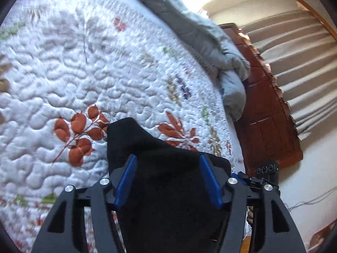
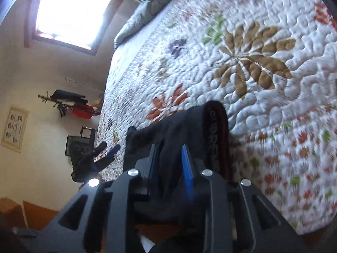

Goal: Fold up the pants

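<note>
Black pants (image 1: 164, 147) lie as a broad dark sheet over the flowered quilt (image 1: 84, 73). My left gripper (image 1: 167, 157) is open, its blue pads (image 1: 126, 179) far apart. The cloth spreads past both fingers and no pad presses on it. In the right wrist view my right gripper (image 2: 168, 147) is shut on a bunch of the black pants (image 2: 168, 126). The waistband (image 2: 214, 139), with lettering and a red edge, curls up just right of the fingers. The left gripper (image 2: 109, 148) shows small at the bed's left edge, fingers spread.
A grey duvet (image 1: 210, 42) is heaped at the far end of the bed. A brown wooden bed frame (image 1: 267, 116) and beige curtains (image 1: 299, 63) stand to the right. A bright window (image 2: 71, 12), a wall rack with bags (image 2: 73, 105) and a dark chair (image 2: 80, 147) line the left wall.
</note>
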